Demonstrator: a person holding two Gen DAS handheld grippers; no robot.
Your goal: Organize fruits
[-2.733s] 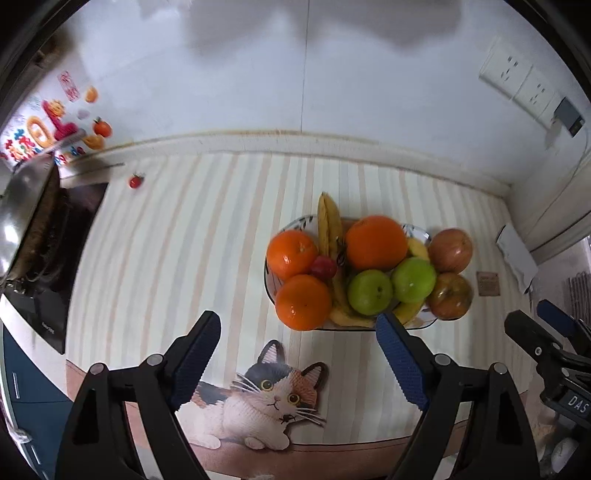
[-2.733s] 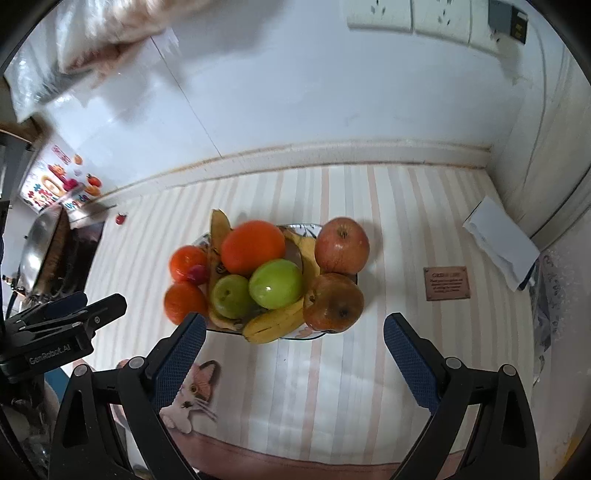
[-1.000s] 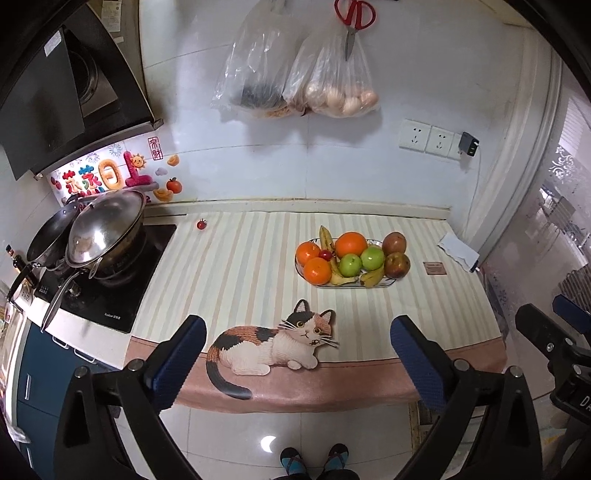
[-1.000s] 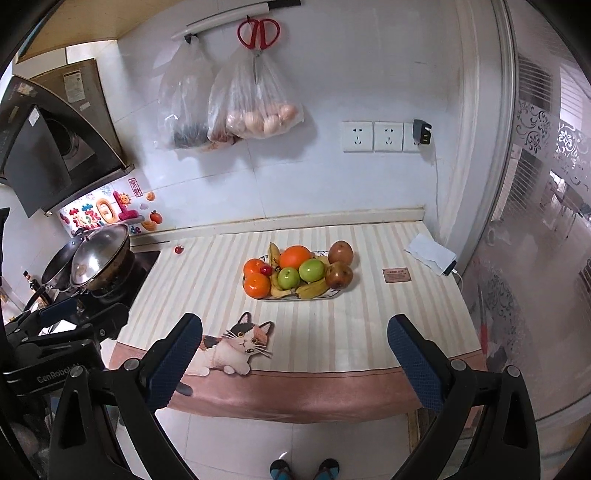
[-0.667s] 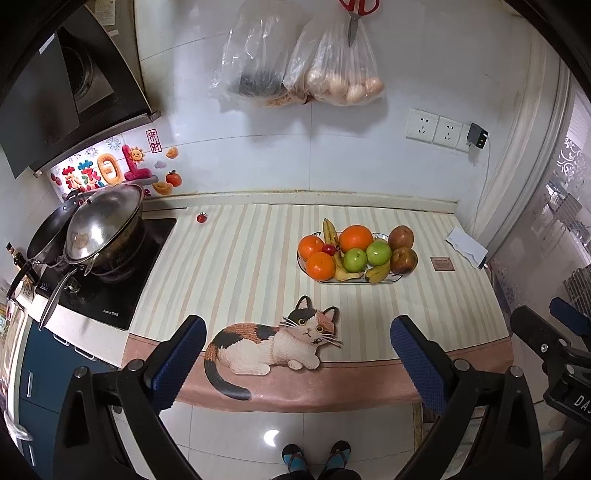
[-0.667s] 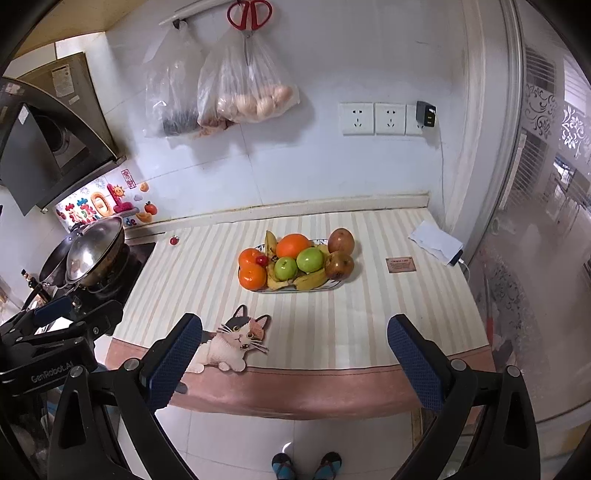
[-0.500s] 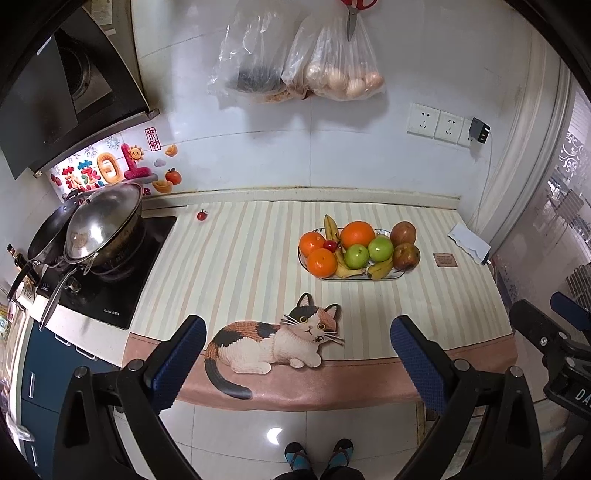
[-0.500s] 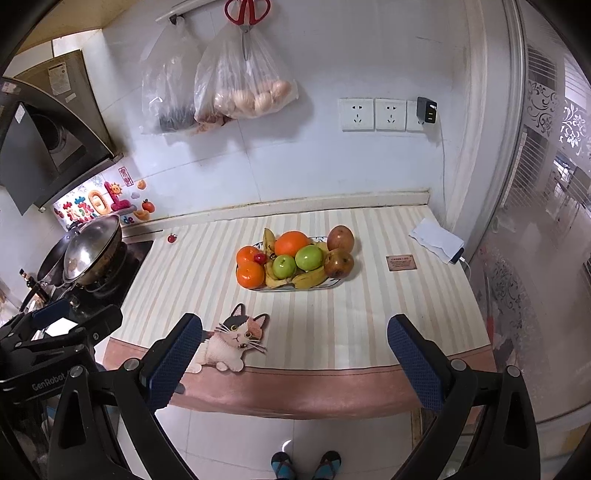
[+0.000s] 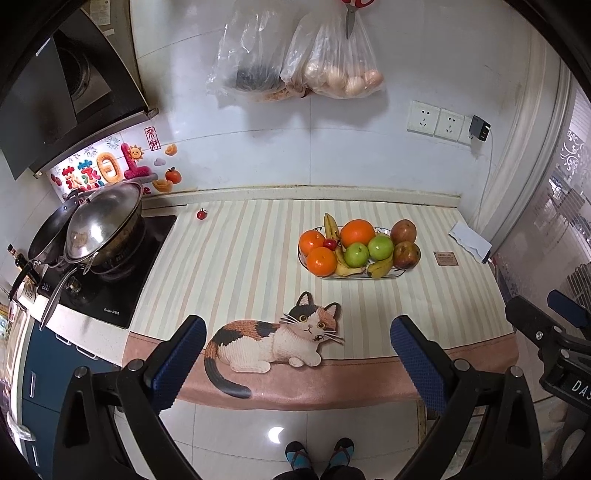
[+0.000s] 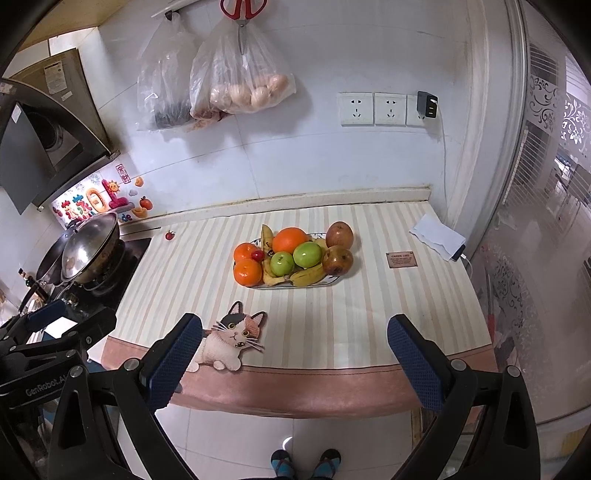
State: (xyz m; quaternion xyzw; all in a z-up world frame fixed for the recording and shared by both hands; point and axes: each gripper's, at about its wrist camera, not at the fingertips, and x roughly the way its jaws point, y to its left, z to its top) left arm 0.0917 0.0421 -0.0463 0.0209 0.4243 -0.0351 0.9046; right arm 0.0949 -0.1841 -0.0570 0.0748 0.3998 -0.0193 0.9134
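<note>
- Left gripper (image 9: 297, 356): jaws wide apart, nothing between the pads, held off the counter's front edge, above the floor.
- Right gripper (image 10: 293, 354): same, spread wide and empty, also out in front of the counter.
- Each gripper shows at the edge of the other's view: right one at far right of the left view, left one at far left of the right view.
- Below both: tiled floor (image 9: 251, 424), person's shoes (image 9: 319, 452) at bottom centre.
- Just ahead of the left gripper's pads: cat mat (image 9: 273, 339) on the counter's near edge; in the right view it sits by the left pad.
- Farther ahead, mid-counter: fruit plate (image 10: 258, 285) on the striped cloth (image 10: 369, 314), well clear of both grippers.
- On the plate: three oranges (image 10: 247, 272), two green apples (image 10: 307, 254), two red apples (image 10: 338, 260), bananas (image 10: 306, 277), one small red fruit (image 10: 257, 254) between the oranges.
- One small tomato (image 9: 201, 214) loose on the counter, far ahead-left, near the wall and the stove.
- Ahead-left: stove (image 9: 103, 288) with wok (image 9: 99, 225).
- Ahead-right of the plate: small brown card (image 10: 401, 259), then a white folded item (image 10: 436, 236).
- On the wall beyond: two plastic bags (image 10: 236, 77), scissors (image 10: 243, 11), sockets (image 10: 373, 109).
</note>
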